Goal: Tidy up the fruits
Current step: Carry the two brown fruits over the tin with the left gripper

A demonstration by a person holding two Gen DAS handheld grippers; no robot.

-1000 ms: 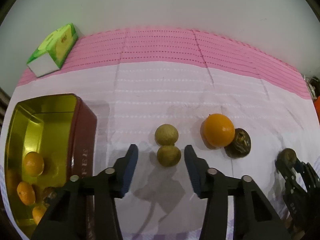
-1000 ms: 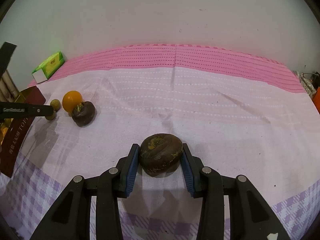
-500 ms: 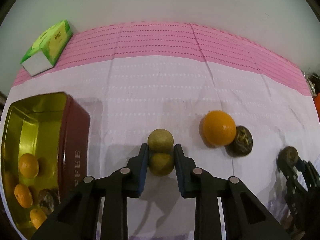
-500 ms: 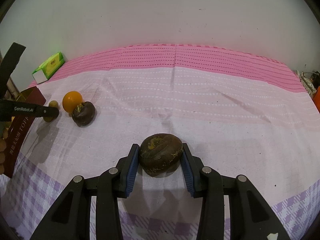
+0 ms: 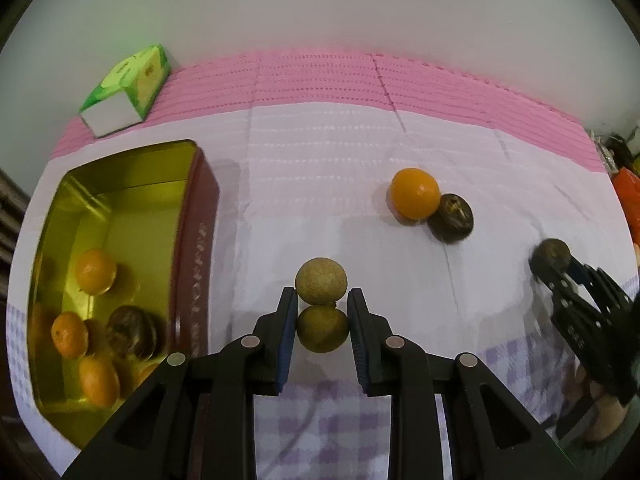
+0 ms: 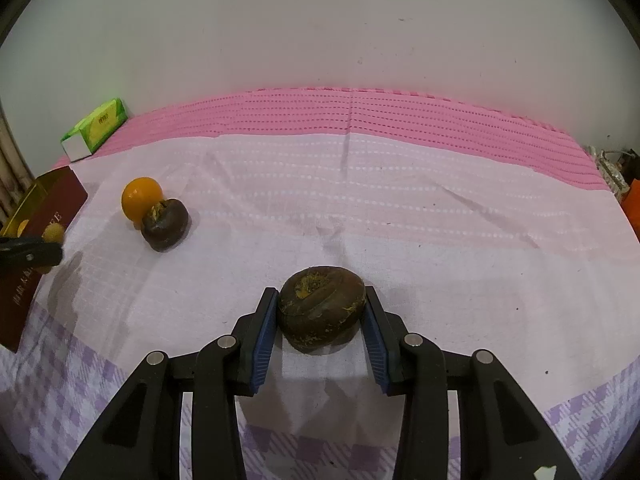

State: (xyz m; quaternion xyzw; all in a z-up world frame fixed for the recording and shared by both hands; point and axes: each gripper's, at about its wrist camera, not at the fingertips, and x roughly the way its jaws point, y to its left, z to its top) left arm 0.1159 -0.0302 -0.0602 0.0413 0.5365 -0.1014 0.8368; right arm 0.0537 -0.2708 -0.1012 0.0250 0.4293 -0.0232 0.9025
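Note:
Two small olive-brown fruits hang together as a pair; my left gripper is shut on the lower olive-brown fruit, and the upper one sticks out past the fingertips. To its left stands the gold tin holding several small oranges and a dark fruit. My right gripper is shut on a dark brown fruit resting on the cloth. An orange and another dark fruit lie touching, far left in the right wrist view.
A green tissue box lies on the pink mat at the back left. The pink and checked cloth covers the table. Clutter and an orange bag sit at the right edge.
My left gripper closed on the lower olive-brown fruit, then carried the pair left toward the tin and slightly up. The right gripper and its dark fruit stayed still.

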